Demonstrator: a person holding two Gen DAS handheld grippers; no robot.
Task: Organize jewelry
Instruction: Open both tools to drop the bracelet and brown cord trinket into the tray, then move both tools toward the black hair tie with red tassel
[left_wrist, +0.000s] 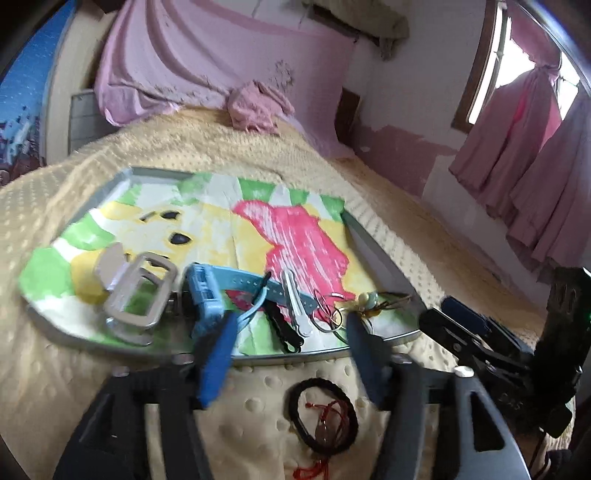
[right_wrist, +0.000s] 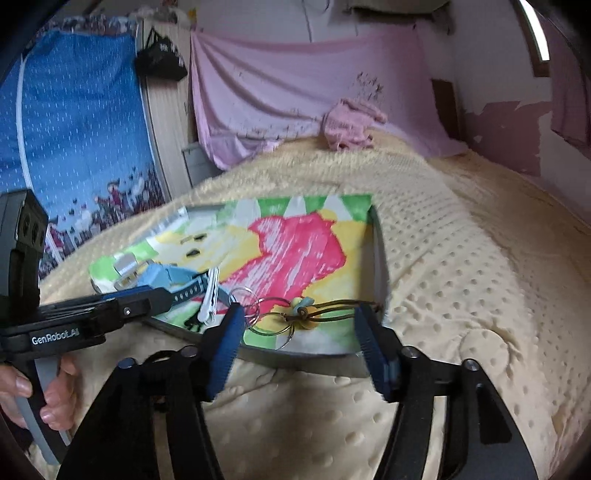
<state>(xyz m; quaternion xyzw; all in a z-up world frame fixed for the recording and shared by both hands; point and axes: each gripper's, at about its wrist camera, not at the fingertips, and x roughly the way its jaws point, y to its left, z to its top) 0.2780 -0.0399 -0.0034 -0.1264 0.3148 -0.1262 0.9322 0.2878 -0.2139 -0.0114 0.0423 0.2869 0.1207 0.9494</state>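
Left wrist view: left tool (left_wrist: 291, 354) released, jaws well apart, nothing between the pads. Blue fingers (left_wrist: 216, 363) reach over the near rim of the tray (left_wrist: 258, 359). Bed (left_wrist: 229, 413) underneath, cream dotted blanket. Black hair tie (left_wrist: 325, 415) with a red string (left_wrist: 325, 408) lies on the blanket between the tool's arms, outside the tray.

Tray holds a coloured cloth (left_wrist: 207, 221) and, along its near edge: metal buckle (left_wrist: 142, 291) at left, blue watch (left_wrist: 207, 295) beside it, white clip (left_wrist: 295, 306), black clip (left_wrist: 280, 325), wire rings (left_wrist: 328, 310), cord with beads (left_wrist: 373, 302) at right. Items lie close, some overlapping.

Right wrist view: right tool (right_wrist: 299, 347) also released, jaws wide, gripping nothing. Its fingertips flank the rings (right_wrist: 258, 314) and bead cord (right_wrist: 325, 310) at the tray's near corner; whether the pads touch them, cannot tell. Left tool (right_wrist: 110, 314) enters from the left, a hand (right_wrist: 44, 391) on its handle. No earlier frame to compare.
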